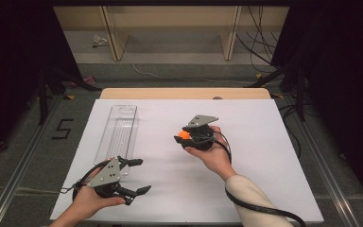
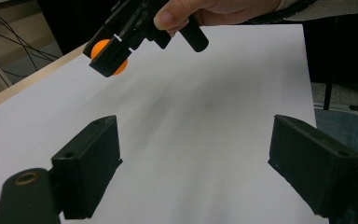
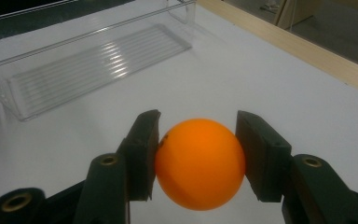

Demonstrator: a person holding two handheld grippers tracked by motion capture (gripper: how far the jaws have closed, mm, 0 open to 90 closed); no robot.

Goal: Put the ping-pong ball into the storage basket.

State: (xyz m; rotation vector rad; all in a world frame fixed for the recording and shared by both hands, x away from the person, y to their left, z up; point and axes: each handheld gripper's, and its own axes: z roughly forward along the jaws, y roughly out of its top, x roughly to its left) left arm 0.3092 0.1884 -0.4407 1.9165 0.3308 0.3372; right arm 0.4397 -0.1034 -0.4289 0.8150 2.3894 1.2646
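An orange ball (image 3: 199, 163) sits clamped between the two black jaws of my right gripper (image 3: 198, 156), held a little above the white table sheet. In the high view that right gripper (image 1: 183, 136) is at the table's middle, with the orange ball (image 1: 184, 135) at its tip pointing left. My left gripper (image 1: 139, 176) rests near the front left of the sheet, open, with nothing between its jaws. From the left gripper view, the right gripper (image 2: 109, 53) and its ball (image 2: 101, 46) hang at the upper left, above the open left gripper (image 2: 193, 163).
A clear plastic tray (image 1: 117, 134) with a ribbed floor lies lengthwise on the left part of the white sheet (image 1: 246, 189), just beyond the left gripper; it holds nothing. The clear tray (image 3: 88, 60) lies ahead of the ball. A wooden table edge (image 1: 184, 93) runs along the far side.
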